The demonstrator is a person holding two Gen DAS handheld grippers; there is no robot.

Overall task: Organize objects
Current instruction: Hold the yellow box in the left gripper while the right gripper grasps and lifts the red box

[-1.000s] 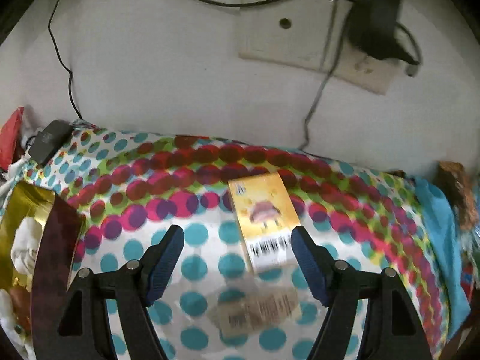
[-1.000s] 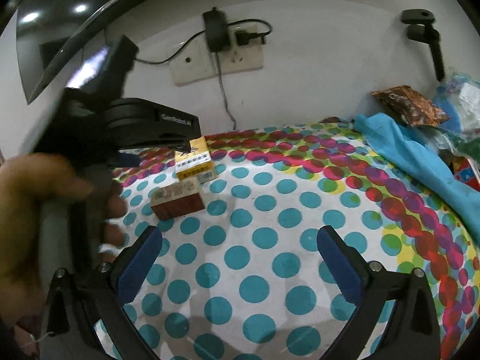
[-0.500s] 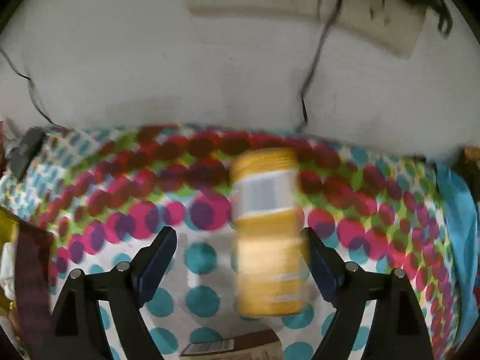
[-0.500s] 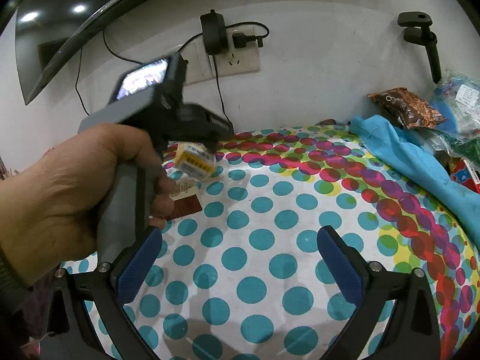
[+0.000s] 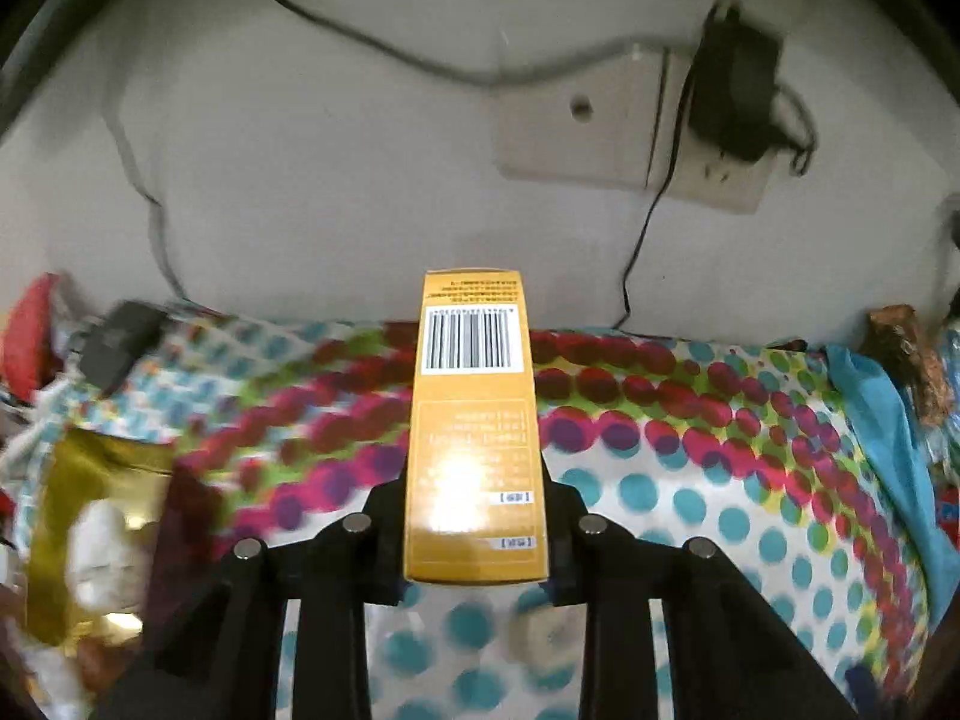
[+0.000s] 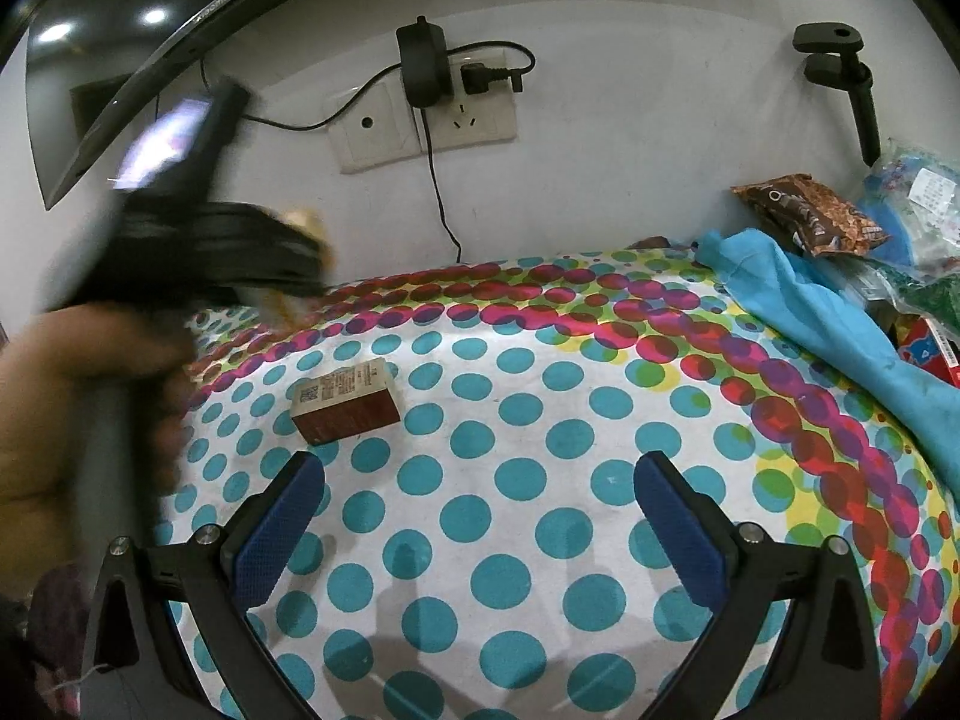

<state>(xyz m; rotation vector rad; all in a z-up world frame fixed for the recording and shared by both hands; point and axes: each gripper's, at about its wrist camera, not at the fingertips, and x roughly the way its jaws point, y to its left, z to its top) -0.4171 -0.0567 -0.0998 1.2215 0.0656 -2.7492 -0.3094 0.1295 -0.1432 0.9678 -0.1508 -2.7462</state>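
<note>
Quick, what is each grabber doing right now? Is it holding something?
Left gripper: just closed, shut on the yellow box, lifted off the dotted cloth.
Right gripper: open, holding nothing.

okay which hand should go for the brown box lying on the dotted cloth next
Right. The right tongs stand open and empty, with the brown box just ahead of them, while the left tongs are already shut on the yellow box.

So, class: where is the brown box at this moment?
In the right wrist view the brown box lies flat on the dotted cloth, left of centre, ahead of the open right gripper and apart from its fingers.
</note>
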